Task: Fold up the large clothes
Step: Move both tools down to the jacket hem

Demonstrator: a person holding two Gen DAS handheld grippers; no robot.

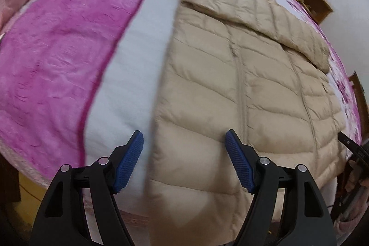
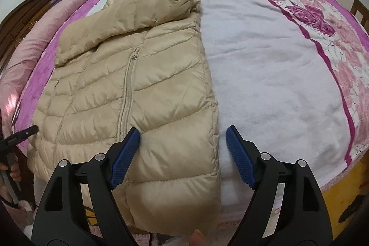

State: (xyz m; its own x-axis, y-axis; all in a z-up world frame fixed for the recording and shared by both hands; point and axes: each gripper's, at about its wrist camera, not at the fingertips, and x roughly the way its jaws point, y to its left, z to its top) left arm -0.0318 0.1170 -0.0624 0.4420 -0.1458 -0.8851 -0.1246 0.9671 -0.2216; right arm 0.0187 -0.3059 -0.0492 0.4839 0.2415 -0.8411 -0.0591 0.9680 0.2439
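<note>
Left wrist view looks along a beige quilted puffer jacket (image 1: 242,75) lying flat on a bed covered by a white and magenta floral blanket (image 1: 129,75). Its long axis runs away from the cameras, hem nearest, collar end farthest, zip up the middle. 1 sleeve is folded across the upper chest. The left gripper (image 1: 184,160) is spread wide, holding nothing, its 2 blue pads straddling the jacket's left side edge near the hem. The right gripper (image 2: 183,158) is likewise spread and bare, straddling the right side edge. White blanket lies bare on both sides of the jacket, widest to the right in the right wrist view. No readable writing shows anywhere.
</note>
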